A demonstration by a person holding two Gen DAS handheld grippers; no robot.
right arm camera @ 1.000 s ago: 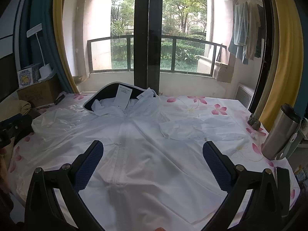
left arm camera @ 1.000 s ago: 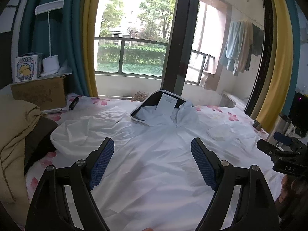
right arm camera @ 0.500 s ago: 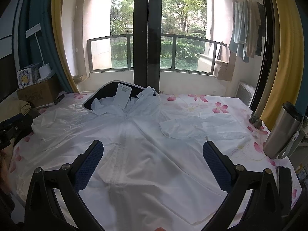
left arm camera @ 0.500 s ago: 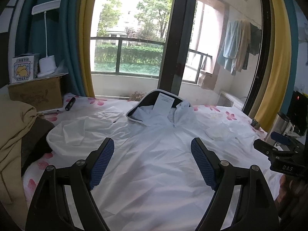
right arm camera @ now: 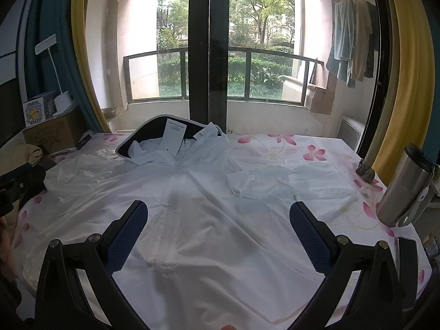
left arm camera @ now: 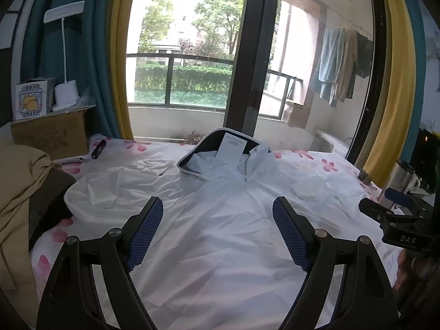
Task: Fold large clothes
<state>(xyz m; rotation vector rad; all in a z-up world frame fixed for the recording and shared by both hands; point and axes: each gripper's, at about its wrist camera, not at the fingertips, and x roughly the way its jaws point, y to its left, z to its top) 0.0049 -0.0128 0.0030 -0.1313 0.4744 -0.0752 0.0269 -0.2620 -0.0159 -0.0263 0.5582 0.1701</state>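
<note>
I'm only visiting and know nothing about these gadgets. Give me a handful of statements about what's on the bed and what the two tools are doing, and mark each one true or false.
1. A white garment lies spread out on the flowered bed sheet. True.
2. The left gripper has its jaws clamped on the cloth. False: its jaws stand wide apart with nothing between them.
3. A paper tag sits at the garment's collar end, toward the window. True.
4. The right gripper is open. True.
5. A metal flask lies on top of the garment. False: it stands upright off to the right, beside the bed.
6. The garment is already folded into a neat square. False: it is laid out flat, sleeves to the sides.
</note>
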